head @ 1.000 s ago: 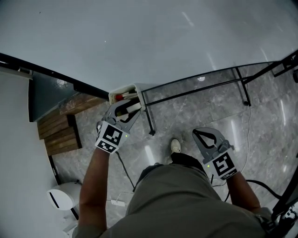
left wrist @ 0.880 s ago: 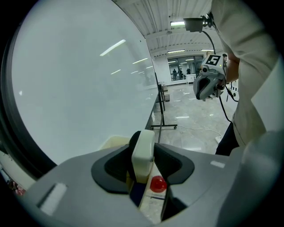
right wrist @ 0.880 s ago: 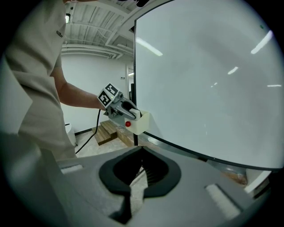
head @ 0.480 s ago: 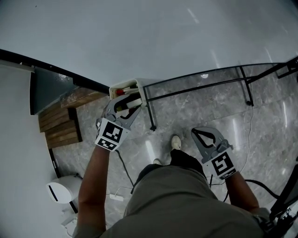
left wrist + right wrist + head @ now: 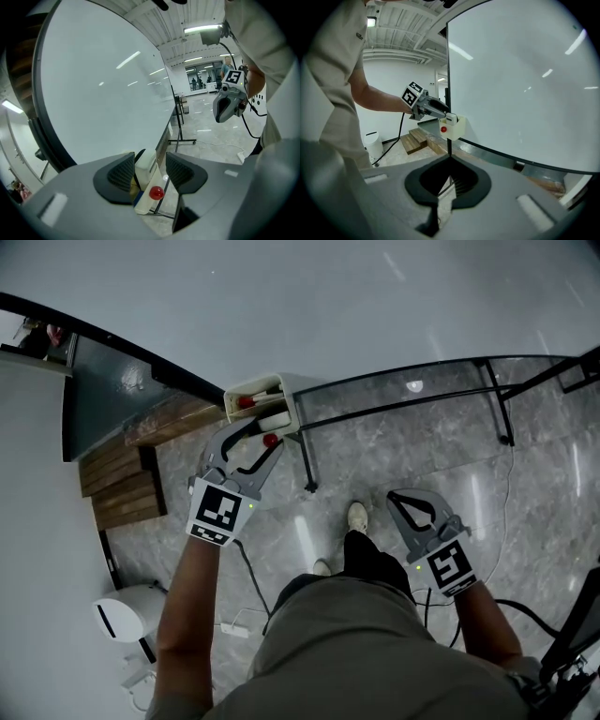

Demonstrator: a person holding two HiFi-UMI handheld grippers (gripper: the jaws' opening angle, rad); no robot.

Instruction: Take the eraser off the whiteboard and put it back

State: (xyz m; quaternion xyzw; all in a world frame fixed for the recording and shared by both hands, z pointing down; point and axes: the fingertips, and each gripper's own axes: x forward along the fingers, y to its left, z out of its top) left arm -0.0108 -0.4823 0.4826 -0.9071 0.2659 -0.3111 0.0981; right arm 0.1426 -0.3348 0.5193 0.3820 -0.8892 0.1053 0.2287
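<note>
Wooden steps [image 5: 117, 493] lie left of the whiteboard [image 5: 300, 306], and its black stand leg [image 5: 303, 451] runs just right of my left gripper [image 5: 253, 437]. The eraser [image 5: 146, 161] sits in the white holder [image 5: 459, 129] (red knob in front), lined up between my left jaws. They have just been opening and are not touching it. My right gripper [image 5: 412, 501] is closed and empty.

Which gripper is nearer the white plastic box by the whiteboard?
Left. The left gripper is at the white plastic box, jaws just opening, box between them; the right gripper hangs far off, shut.
</note>
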